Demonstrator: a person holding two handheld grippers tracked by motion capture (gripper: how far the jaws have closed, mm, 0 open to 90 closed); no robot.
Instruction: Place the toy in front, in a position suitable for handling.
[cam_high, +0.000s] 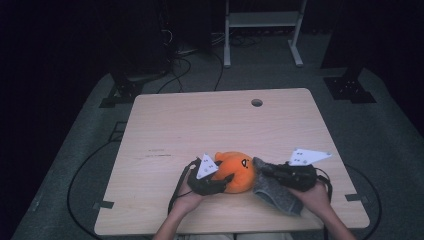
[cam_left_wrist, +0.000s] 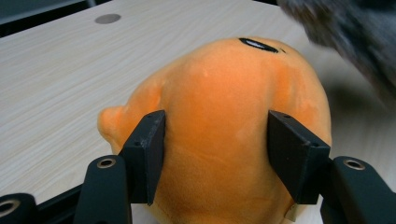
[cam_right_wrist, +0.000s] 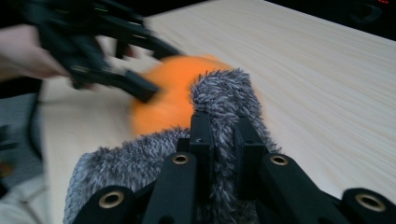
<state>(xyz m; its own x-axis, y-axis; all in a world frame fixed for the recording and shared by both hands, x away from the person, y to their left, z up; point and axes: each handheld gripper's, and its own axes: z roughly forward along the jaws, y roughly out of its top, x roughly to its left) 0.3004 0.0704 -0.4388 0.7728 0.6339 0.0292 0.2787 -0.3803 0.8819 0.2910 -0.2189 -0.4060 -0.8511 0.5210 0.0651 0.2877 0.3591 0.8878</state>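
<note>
Left gripper (cam_left_wrist: 215, 154): its jaws stood on either side of the orange plush toy (cam_left_wrist: 224, 121), pads pressed into the soft flanks, so it held the toy's rear end.
Right gripper (cam_right_wrist: 219, 140): jaws pressed together on a fold of the grey fuzzy cloth (cam_right_wrist: 224, 93); the pinch sat near one end, and the rest of the cloth hung down behind.
Toy's place: on the wooden surface (cam_high: 200, 125), near the front edge and a little left of the middle, seen in the high view as the plush toy (cam_high: 239, 172) between the two hands.
Cloth's place: just right of the toy, the grey fuzzy cloth (cam_high: 272, 190) touching or nearly touching its side, the lower part draped toward the front edge.
Key relation: the toy lay straight ahead of the left gripper (cam_high: 212, 181), its long axis running away from those jaws toward the face end; the cloth came in from the right gripper (cam_high: 270, 172), across that far end.
Nearer hand: the right one carried the cloth, so it looked the likelier to bring the cloth over the toy while the left steadied it.
Room: the far half of the surface lay bare up to the round hole (cam_high: 257, 102); the front edge was close, leaving little slack toward the person.
</note>
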